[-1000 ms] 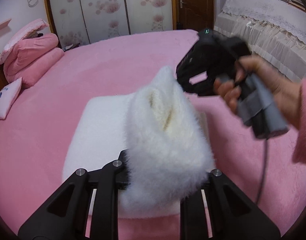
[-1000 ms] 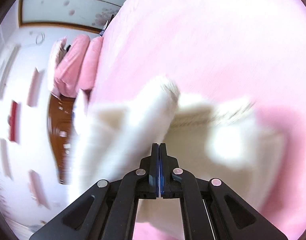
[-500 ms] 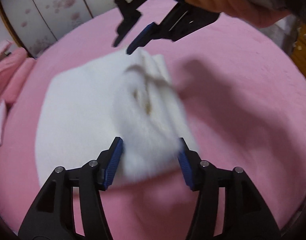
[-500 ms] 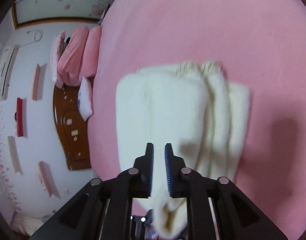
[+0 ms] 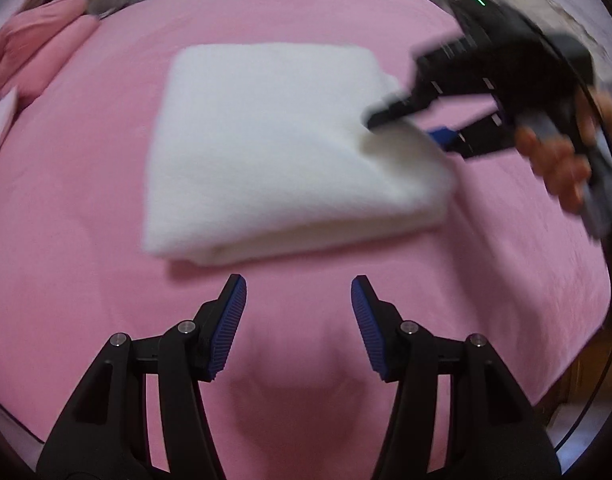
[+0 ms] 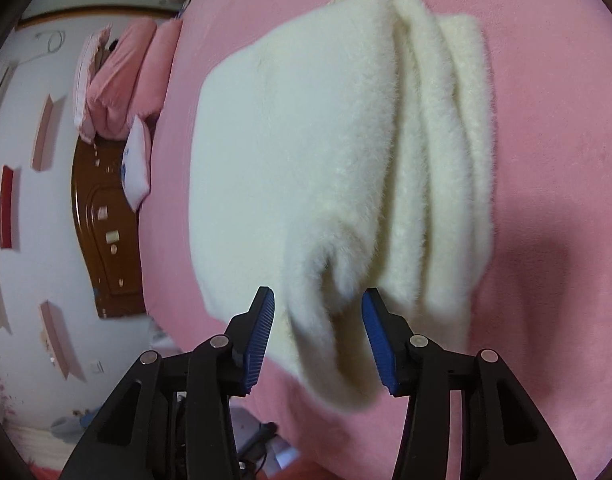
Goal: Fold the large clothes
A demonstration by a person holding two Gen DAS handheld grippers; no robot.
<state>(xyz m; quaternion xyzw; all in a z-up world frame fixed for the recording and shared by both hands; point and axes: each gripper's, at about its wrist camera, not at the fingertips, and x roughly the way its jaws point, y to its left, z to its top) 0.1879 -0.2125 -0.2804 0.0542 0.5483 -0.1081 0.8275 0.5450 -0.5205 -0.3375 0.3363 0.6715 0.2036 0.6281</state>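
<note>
I am looking down at the folded white sweater [image 5: 274, 148] lying on the pink bed [image 5: 106, 300]. My left gripper [image 5: 298, 304] is hanging spread over bare bedding just beside its near edge. My right gripper [image 6: 317, 320] has just been opening, a loose fold sitting between its parted jaws, unpinched.

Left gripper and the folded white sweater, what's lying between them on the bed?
Nothing: in the left wrist view, only bare pink bedspread separates the open left gripper from the sweater.
</note>
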